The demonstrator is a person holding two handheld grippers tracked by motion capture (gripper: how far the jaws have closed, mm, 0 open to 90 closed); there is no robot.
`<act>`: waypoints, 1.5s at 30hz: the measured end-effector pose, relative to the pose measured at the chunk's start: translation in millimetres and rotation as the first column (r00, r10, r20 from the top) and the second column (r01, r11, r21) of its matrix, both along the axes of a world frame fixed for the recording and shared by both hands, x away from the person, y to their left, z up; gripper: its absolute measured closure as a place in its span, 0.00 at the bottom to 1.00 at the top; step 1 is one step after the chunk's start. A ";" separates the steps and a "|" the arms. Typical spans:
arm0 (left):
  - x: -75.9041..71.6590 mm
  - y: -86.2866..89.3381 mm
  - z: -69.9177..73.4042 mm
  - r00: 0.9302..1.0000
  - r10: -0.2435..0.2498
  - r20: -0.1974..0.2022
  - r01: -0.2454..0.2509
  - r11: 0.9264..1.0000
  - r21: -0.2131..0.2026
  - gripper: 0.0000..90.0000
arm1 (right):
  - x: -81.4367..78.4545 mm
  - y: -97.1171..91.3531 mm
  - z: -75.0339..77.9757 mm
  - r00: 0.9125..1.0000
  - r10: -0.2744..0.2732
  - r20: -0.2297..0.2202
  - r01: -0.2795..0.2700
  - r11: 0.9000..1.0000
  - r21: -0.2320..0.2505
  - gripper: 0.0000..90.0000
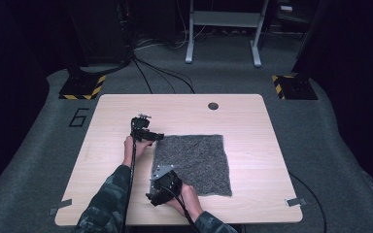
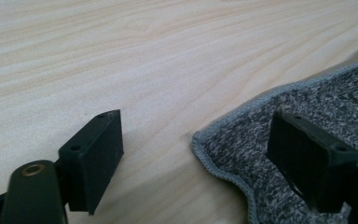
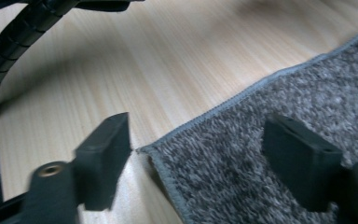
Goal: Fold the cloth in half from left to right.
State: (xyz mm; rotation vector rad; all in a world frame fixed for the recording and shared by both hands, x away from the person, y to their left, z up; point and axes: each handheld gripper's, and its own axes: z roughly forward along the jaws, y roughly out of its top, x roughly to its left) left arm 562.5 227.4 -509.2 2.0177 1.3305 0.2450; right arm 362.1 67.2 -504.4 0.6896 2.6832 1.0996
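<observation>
My left gripper (image 1: 156, 138) stands at the far left corner of the grey cloth (image 1: 194, 162). In the left gripper view its jaws are apart: one jaw is over bare wood and the other over the cloth, with the cloth's rounded, stitched corner (image 2: 200, 142) lying between them. The pads do not press on the fabric. My left hand (image 1: 137, 147) holds the gripper body from the near side, and a black cable runs back from it along my forearm.

My right gripper (image 1: 156, 171) stands at the near left corner of the same cloth, with its grey three-cornered plate (image 1: 162, 170) uppermost. In the right gripper view its jaws are likewise apart, straddling the cloth's corner (image 3: 144, 150): the corner tip lies just beside the inner face of the jaw over the wood, and the other jaw is over the fabric. I cannot tell whether that jaw touches the cloth. My right hand (image 1: 187, 198) grips the body from the near side.

The cloth is a square of mottled grey knit with a lighter hemmed border, lying flat on the light wooden tabletop (image 1: 252, 126), right of centre. A round dark grommet (image 1: 213, 106) sits in the tabletop near its far edge. Beyond the tabletop, grey carpet floor (image 1: 320, 126) carries black cables (image 1: 165, 73) and a white frame (image 1: 223, 29).
</observation>
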 end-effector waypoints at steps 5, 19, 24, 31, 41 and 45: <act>-1.7 -0.2 0.4 1.000 -0.010 -0.002 0.010 1.000 -0.001 0.34 | 0.8 0.2 -0.6 1.000 -0.021 0.014 0.022 1.000 -0.014 0.48; -6.9 3.1 0.3 0.999 -0.039 0.010 0.039 0.999 0.007 0.54 | -14.8 7.9 0.3 0.997 0.066 0.038 -0.064 0.996 -0.057 0.61; -8.1 1.1 0.4 0.998 -0.053 0.014 0.053 0.998 0.020 0.69 | -16.8 10.0 -3.4 0.997 0.076 0.019 -0.074 0.993 -0.097 0.71; -9.2 -2.0 0.9 0.999 -0.036 0.000 0.036 0.999 0.038 0.89 | -11.3 6.1 -8.3 0.998 0.070 -0.007 -0.070 0.995 -0.070 0.92; -10.8 -7.6 1.0 0.999 -0.042 0.008 0.041 0.997 0.064 0.99 | -15.1 3.5 -10.2 0.999 0.042 0.001 -0.042 0.998 -0.050 0.98; -12.8 -9.4 1.0 0.999 -0.044 0.028 0.042 0.995 0.086 1.00 | -16.0 3.2 -10.3 0.999 0.046 0.028 -0.045 0.998 -0.036 0.99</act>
